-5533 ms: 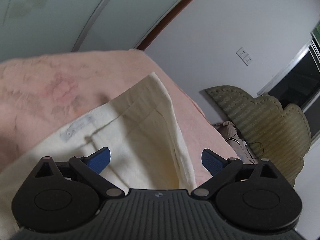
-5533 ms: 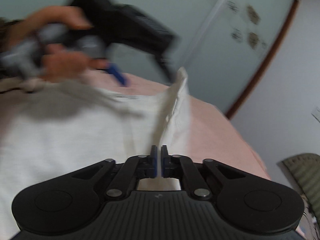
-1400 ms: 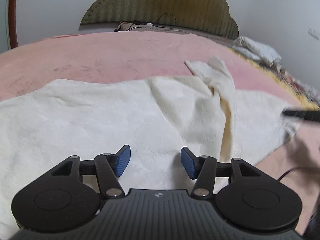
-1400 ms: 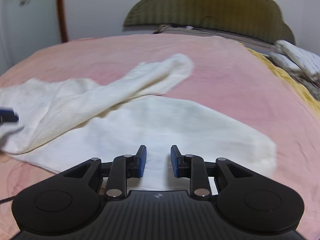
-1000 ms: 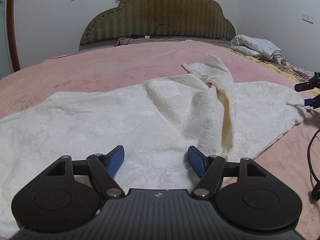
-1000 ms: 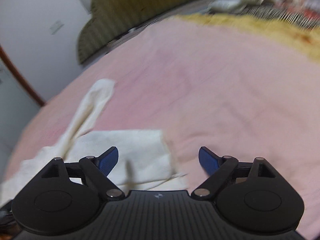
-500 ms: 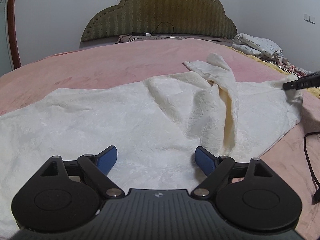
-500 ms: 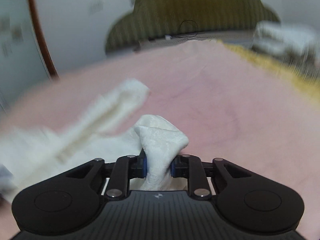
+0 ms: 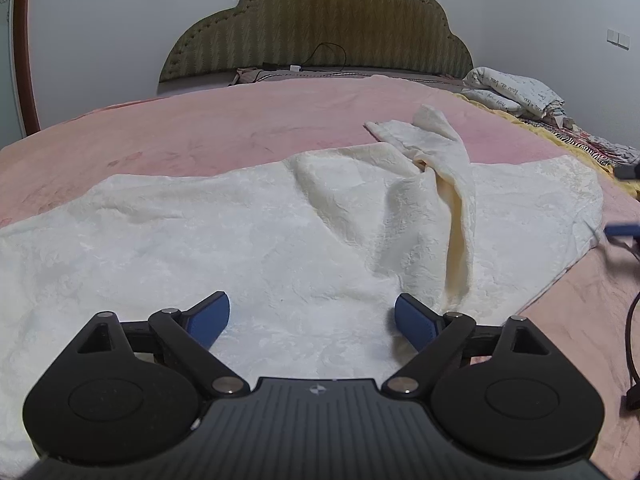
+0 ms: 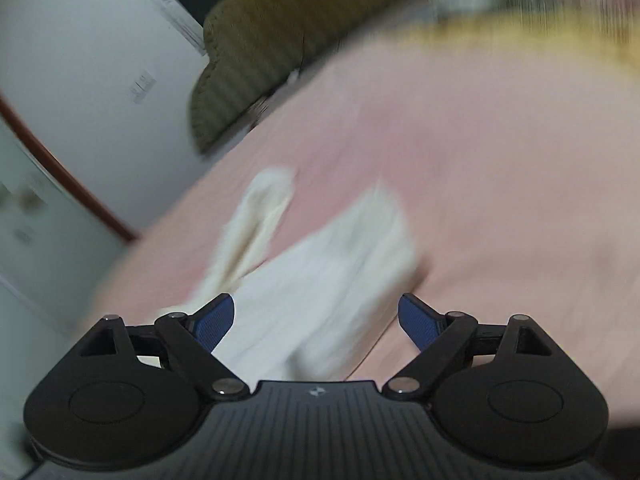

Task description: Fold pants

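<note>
The cream pants [image 9: 248,240] lie spread across the pink bed [image 9: 224,128], one leg [image 9: 444,148] twisted and flopped over the other. The cloth looks soft, light and limp with a slightly textured weave, so I'd guess it will sag and crease wherever it is lifted; a hem corner or the waistband edge seems the best place to pinch. The left tongs [image 9: 312,316] hover wide and opening over the fabric, gripping nothing. The right tongs [image 10: 316,316] are opening too, blurred, with the leg end [image 10: 336,256] lying loose between them. No containers in sight.
</note>
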`<move>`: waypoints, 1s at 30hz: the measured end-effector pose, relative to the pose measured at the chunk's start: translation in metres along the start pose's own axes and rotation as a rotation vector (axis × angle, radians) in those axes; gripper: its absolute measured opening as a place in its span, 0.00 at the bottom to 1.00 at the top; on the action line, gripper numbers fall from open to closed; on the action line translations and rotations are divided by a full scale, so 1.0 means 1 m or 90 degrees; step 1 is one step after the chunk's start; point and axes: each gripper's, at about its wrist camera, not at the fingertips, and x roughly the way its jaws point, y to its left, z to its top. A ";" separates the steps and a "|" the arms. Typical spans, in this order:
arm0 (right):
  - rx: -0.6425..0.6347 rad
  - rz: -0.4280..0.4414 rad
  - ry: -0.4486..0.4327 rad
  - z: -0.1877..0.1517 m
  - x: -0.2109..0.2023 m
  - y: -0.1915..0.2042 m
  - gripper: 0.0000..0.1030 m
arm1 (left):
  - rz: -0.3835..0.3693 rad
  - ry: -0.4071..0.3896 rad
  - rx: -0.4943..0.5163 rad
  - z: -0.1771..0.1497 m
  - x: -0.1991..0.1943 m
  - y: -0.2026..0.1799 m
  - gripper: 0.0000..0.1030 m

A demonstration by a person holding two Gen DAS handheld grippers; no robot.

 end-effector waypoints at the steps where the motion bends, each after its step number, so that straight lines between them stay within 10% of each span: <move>1: 0.024 0.024 0.029 -0.010 0.008 -0.005 0.87 | 0.000 0.000 0.000 0.000 0.000 0.000 0.89; 6: 0.027 0.113 -0.005 -0.009 0.033 0.004 1.00 | 0.000 0.000 0.000 0.000 0.000 0.000 0.90; 14: 0.124 0.106 -0.383 0.007 -0.005 -0.010 0.99 | 0.000 0.002 -0.003 0.000 0.001 0.001 0.93; 19: -0.018 -0.140 -0.560 -0.004 -0.076 0.027 0.99 | -0.001 0.004 -0.003 0.001 0.002 0.001 0.93; 21: -0.059 -0.217 -0.524 0.005 -0.078 0.043 1.00 | -0.001 0.004 -0.003 0.000 0.002 0.002 0.93; 30: -0.086 -0.039 -0.038 0.062 0.069 0.049 0.99 | -0.001 0.004 -0.003 0.000 0.002 0.002 0.94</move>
